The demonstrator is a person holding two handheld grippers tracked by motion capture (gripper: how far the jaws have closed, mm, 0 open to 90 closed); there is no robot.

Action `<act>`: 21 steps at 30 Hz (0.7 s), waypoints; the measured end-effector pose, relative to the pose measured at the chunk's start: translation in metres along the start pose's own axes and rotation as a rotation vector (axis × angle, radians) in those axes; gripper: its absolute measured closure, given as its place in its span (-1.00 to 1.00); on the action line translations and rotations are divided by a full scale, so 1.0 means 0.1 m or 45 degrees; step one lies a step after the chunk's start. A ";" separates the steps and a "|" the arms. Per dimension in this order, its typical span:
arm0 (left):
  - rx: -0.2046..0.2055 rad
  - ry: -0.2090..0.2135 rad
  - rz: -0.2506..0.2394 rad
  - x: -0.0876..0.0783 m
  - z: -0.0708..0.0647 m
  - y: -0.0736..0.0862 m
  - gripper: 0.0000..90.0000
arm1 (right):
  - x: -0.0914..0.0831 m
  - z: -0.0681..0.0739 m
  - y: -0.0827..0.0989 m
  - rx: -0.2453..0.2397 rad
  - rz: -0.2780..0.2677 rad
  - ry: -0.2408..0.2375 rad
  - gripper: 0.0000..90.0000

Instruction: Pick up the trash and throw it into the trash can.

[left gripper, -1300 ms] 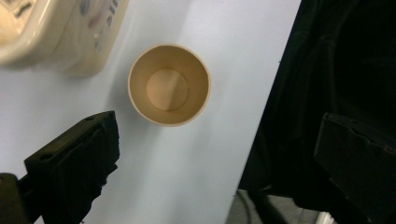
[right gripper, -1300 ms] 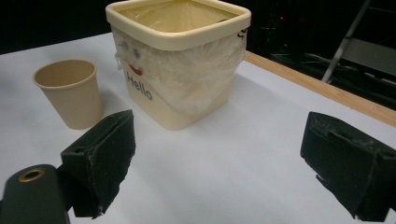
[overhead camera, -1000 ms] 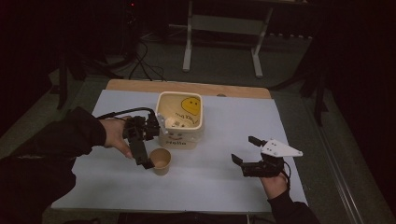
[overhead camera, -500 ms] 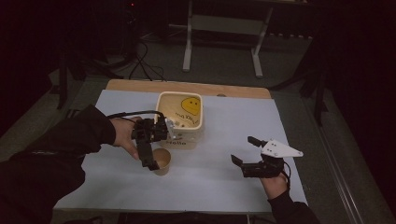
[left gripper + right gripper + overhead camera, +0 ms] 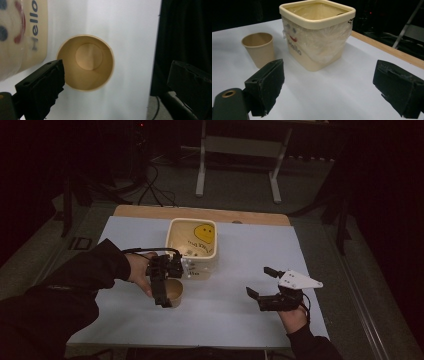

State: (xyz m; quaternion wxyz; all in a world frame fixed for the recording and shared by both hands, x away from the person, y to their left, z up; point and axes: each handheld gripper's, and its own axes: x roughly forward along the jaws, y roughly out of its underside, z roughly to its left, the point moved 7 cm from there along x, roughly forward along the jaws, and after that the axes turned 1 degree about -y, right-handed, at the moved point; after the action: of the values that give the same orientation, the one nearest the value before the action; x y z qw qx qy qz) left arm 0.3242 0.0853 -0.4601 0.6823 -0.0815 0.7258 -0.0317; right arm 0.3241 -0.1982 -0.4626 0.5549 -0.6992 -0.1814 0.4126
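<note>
Right gripper, near right of the table: held low over the white surface, jaws spread wide, nothing between them; grey three-cornered plate on top. Its own view looks across bare table toward the cup and the tub.

Left gripper, left of centre, a little farther in: pointing down over the paper cup. Jaws spread wide, gripping nothing. In the left gripper view, one jaw sits at the cup's rim on the tub side; whether it touches, cannot tell. The other jaw hangs well off the opposite side, past the table edge in that view.

Cup: tan, upright, open and empty inside, standing on the table just near and left of the tub.

Tub, centre, farthest: square, cream, lined with clear plastic, yellow face inside, "Hello" printed on the near wall. Cup and tub stand close but apart in the right gripper view.
</note>
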 end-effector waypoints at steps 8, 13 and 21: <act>0.029 -0.026 0.020 0.21 0.06 0.03 -0.95 | 0.01 0.01 0.01 -0.008 0.010 -0.006 -0.78; 0.048 -0.067 0.011 0.29 0.13 0.04 -0.95 | 0.02 0.02 0.02 -0.010 0.022 -0.017 -0.78; 0.042 -0.088 0.043 0.39 0.20 0.06 -0.95 | 0.03 0.04 0.02 -0.011 0.033 -0.026 -0.78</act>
State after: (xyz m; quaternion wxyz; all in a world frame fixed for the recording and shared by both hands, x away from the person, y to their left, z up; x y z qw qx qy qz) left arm 0.3416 0.0861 -0.5009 0.7088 -0.0592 0.7023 -0.0294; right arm 0.3227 -0.1943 -0.4662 0.5446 -0.6996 -0.1799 0.4260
